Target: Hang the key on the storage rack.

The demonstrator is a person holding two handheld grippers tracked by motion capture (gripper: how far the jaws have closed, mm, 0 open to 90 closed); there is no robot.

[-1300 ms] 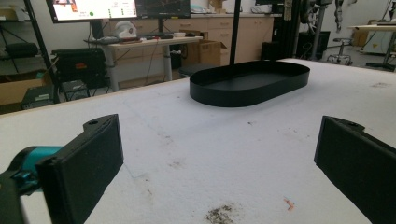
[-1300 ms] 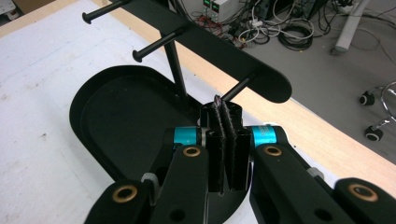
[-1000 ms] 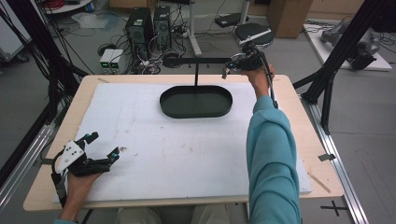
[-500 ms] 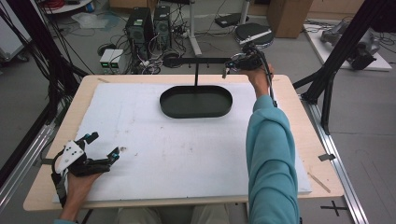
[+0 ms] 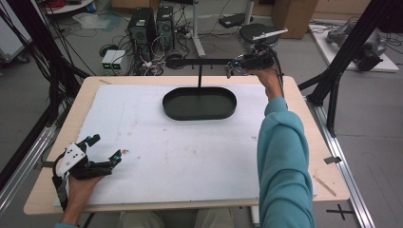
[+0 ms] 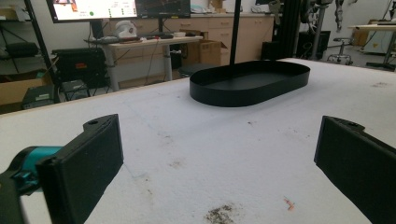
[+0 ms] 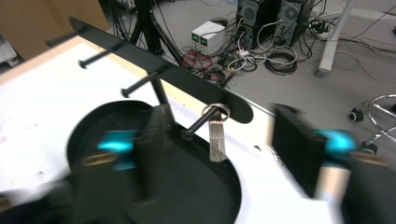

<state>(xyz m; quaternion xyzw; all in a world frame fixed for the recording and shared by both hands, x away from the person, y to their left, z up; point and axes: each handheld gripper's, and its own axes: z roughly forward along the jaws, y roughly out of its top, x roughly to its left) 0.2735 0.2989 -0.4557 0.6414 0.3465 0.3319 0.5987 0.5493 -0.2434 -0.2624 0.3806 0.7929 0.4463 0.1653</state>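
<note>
A black oval tray (image 5: 199,116) sits at the far middle of the white table top, with a thin post and a black peg bar (image 5: 204,61) rising from it. A ring of silver keys (image 7: 217,135) hangs on the end peg (image 7: 196,125) of the bar (image 7: 159,70). My right gripper (image 5: 233,67) is held up at the bar's right end. Its jaws have just been opening and now stand open (image 7: 226,154) either side of the keys, with the pads off them. My left gripper (image 5: 107,148) rests open on the table's near left, nothing between its jaws (image 6: 219,158).
The tray (image 6: 247,95) lies ahead of the left gripper across stained white board. More pegs (image 7: 100,57) stick out along the bar. Behind the table are computer towers (image 5: 149,23), cables and a stool (image 5: 259,31). Black frame struts (image 5: 332,80) stand at the right.
Both hands have stayed in place. In the high view the right gripper's jaws look a little wider apart at the bar's end than before.
</note>
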